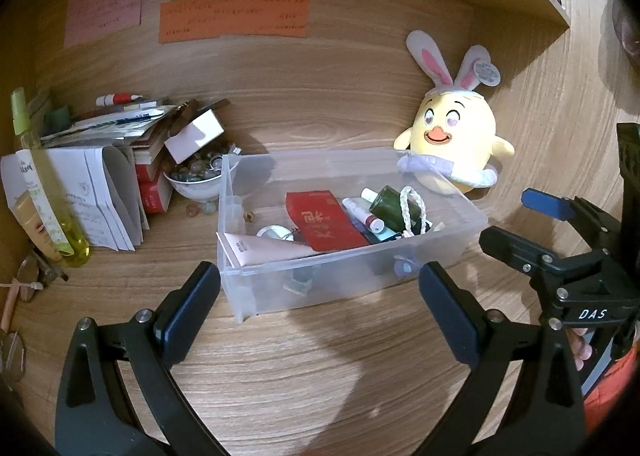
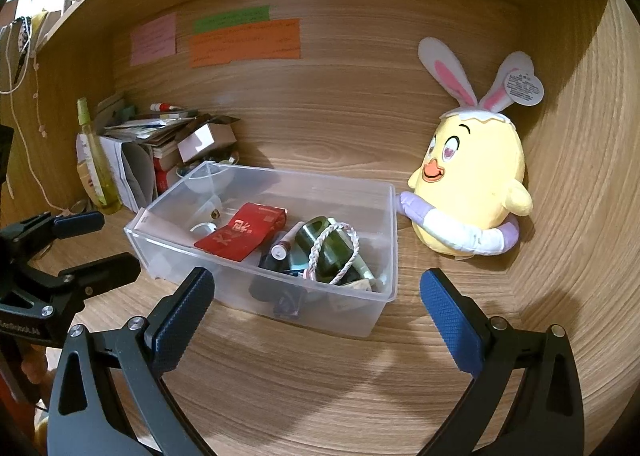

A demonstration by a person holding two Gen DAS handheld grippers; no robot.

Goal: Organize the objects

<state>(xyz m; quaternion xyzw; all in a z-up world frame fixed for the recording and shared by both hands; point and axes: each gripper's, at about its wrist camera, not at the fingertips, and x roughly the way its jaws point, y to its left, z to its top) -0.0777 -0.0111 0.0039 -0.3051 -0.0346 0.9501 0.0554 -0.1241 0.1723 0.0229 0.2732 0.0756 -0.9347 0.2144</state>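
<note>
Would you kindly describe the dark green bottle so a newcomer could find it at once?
Find the clear plastic bin on the wooden desk, beside the yellow plush chick. At the bin's chick-side end, right of the flat red packet, lies the dark green bottle: the only green item inside, with a white braided cord loop draped over it.

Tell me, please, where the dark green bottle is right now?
In both wrist views the dark green bottle lies inside the clear plastic bin, toward its plush-chick end, beside the red packet, under a braided cord loop.
</note>
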